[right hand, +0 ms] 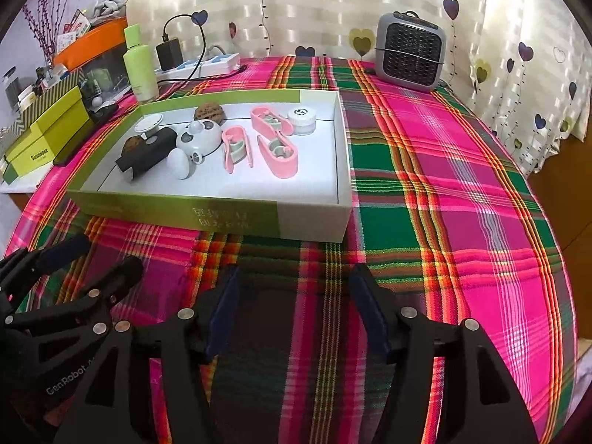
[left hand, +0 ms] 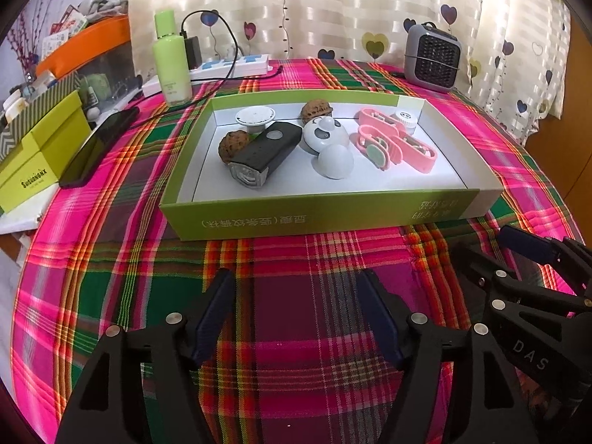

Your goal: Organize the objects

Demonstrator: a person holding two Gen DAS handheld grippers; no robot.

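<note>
With every small object I can see already inside the green box [left hand: 318,218], my left gripper [left hand: 296,314] and right gripper [right hand: 296,307] hang wide and empty over the table's near edge, so little seems left.

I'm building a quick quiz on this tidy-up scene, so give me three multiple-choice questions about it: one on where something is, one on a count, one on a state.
1. Where does the grey heater stand?
A. inside the box
B. on the tablecloth beyond the box, by the curtain
C. on the phone

2. How many walnuts lie in the green box?
A. two
B. four
C. none

3. How do the right gripper's fingers stand?
A. shut on a walnut
B. apart, with only tablecloth between them
C. shut on the bottle

Answers:
1 B, it sits on the tablecloth at the far edge.
2 A, one walnut beside the black bike light, another walnut at the back.
3 B, nothing lies between them.
</note>
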